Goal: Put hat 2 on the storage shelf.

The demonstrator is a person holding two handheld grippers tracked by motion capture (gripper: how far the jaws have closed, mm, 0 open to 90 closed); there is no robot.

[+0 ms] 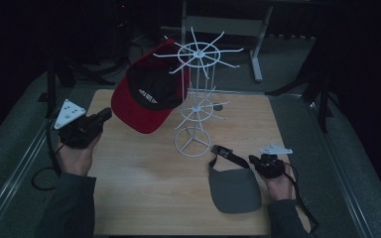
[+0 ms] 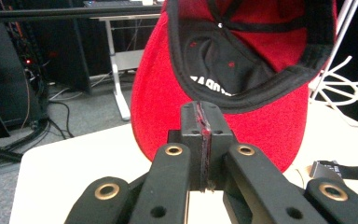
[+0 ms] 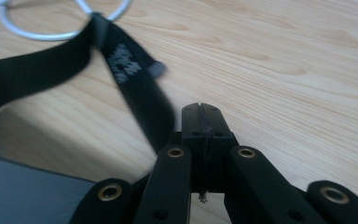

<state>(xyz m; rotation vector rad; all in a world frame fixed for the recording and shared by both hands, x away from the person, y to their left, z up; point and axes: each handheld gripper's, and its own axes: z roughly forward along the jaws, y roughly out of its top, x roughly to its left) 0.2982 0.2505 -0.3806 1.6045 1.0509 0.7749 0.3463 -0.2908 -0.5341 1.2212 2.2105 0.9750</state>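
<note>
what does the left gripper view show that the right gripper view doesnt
Left gripper view alone: the red cap seen from beneath, its brim edge pinched in the shut left gripper, white rack prongs at the right edge, and a desk behind.

Right gripper view alone: the grey visor, its black strap running into the shut right gripper, and the rack's base ring.

Both: the wooden table and a pair of black jaws closed together.
</note>
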